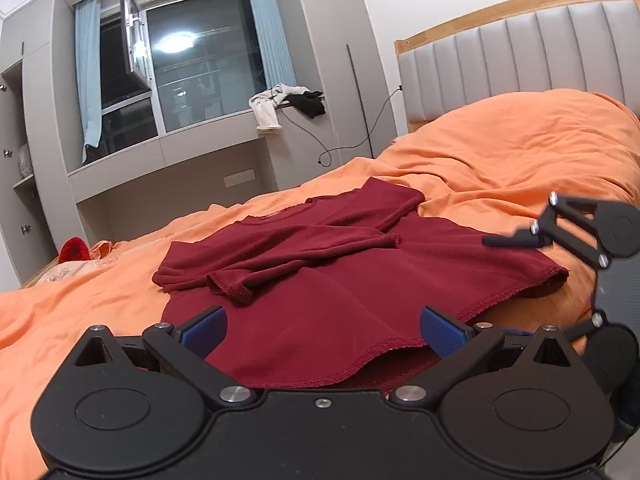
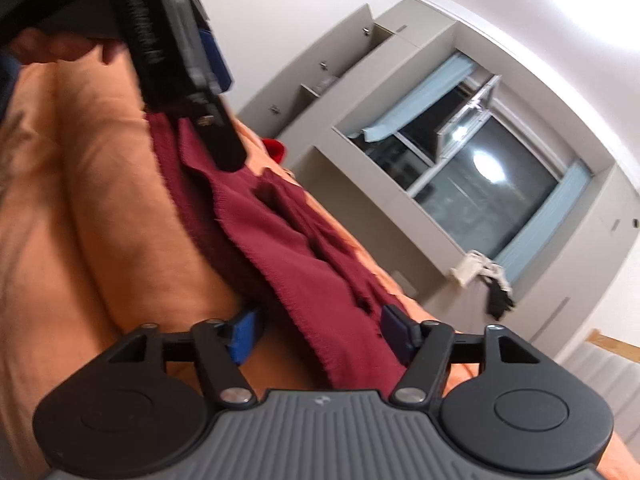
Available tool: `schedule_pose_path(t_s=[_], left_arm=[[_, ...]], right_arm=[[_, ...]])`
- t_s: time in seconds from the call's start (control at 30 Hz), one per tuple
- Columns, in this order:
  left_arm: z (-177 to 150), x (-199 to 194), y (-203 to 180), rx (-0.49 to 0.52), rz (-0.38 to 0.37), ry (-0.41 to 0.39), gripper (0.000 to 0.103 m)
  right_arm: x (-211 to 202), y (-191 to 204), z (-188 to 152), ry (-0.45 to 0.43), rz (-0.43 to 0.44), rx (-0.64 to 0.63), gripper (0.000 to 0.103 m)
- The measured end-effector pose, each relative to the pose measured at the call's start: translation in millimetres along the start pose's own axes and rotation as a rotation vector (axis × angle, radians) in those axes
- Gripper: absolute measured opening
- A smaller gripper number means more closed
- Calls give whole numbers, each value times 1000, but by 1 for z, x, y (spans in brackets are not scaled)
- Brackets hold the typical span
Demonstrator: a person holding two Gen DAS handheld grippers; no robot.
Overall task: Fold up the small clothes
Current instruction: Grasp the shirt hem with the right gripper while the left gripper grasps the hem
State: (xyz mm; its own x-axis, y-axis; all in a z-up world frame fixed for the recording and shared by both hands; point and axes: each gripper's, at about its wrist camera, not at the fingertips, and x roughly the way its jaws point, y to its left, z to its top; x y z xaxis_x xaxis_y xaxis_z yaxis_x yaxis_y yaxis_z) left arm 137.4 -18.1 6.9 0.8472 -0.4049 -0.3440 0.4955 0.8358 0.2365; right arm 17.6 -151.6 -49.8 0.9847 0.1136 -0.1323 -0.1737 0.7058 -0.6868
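Left wrist: left tool (image 1: 322,330) spread over red shirt (image 1: 320,276) hem.

One dark red top (image 1: 320,280) with two sleeves folded across its front. One orange duvet (image 1: 520,152). One padded headboard (image 1: 520,52). One window (image 1: 180,68), two blue curtains (image 1: 268,20). Two garments on the sill, one white (image 1: 266,108), one black (image 1: 308,104). One small red object (image 1: 74,250) at the bed's far edge.

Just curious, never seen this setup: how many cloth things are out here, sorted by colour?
Dark red top: 1
Orange bed cover: 1
White garment: 1
Black garment: 1
Bright red item: 1
Total: 5
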Motion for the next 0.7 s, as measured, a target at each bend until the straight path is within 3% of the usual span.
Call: schedule_pose_path(t_s=[0.23, 0.33, 0.43, 0.47, 0.53, 0.7], left_arm=[[-4, -2, -1, 23, 9, 6, 102], [-4, -3, 0, 12, 17, 0, 102], [-2, -3, -2, 7, -4, -10, 102], [-2, -3, -3, 11, -18, -13, 102], [-2, -3, -8, 40, -50, -18, 102], [-8, 2, -28, 162, -97, 8, 102]], right_arm=[[1, 9, -16, 59, -66, -115, 71], [6, 4, -23, 85, -117, -94, 77], [11, -6, -28, 94, -152, -40, 76], [11, -10, -28, 94, -148, -12, 69], [10, -16, -26, 99, -132, 28, 16], [-3, -37, -18, 65, -89, 161, 10]])
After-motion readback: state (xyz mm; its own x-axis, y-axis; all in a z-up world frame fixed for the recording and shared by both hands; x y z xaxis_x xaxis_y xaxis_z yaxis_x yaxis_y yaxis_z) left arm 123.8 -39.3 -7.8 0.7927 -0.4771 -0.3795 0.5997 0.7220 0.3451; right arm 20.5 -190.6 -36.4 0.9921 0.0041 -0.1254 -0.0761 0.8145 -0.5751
